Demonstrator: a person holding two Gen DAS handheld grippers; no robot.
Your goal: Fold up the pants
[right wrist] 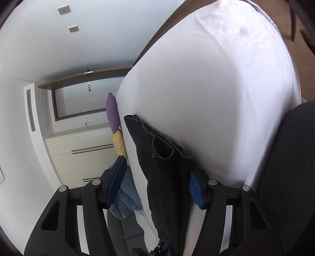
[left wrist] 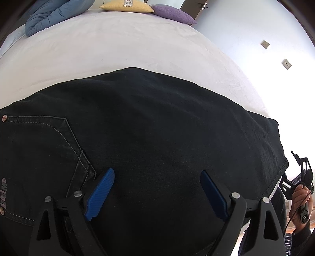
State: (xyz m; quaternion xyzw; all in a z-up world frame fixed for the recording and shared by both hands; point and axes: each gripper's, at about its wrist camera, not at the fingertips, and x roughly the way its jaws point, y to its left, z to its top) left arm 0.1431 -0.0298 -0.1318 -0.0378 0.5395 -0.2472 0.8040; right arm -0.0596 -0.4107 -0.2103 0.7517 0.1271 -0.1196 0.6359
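Our left tongs (left wrist: 157, 194) are standing wide open low in the left wrist view, the two blue pads (left wrist: 100, 194) hovering over the black pants (left wrist: 149, 126) with nothing gripped between them. Our right tongs (right wrist: 157, 184) are sitting about half open at the bottom of the right wrist view, with the hem end of the pants (right wrist: 167, 173) lying between the pads; the right-hand pad (right wrist: 195, 190) is lying against the cloth's edge, while the left-hand pad (right wrist: 117, 181) is standing clear of it, so nothing is clamped.

The left wrist view is giving us the pants spread flat across the white bed (left wrist: 122, 45), filling the middle and lower frame. Only here are we seeing the back pocket (left wrist: 47, 145) with pale stitching at the left, copper rivets and a printed label at the left edge. At the far right a hand (left wrist: 302, 202) is holding the other gripper's handle beside the hem. A blue duvet (left wrist: 53, 15), a yellow cushion (left wrist: 128, 6) and a purple cushion (left wrist: 173, 12) are lying along the top.

The right wrist view is turned on its side, showing the bed (right wrist: 206, 88) as a white bulge with the pants' leg ends stacked in layers, their hems rumpled and slightly open. Only this view is showing the cream drawers (right wrist: 82, 155) at the left and a dark chair (right wrist: 291, 167) at the right.
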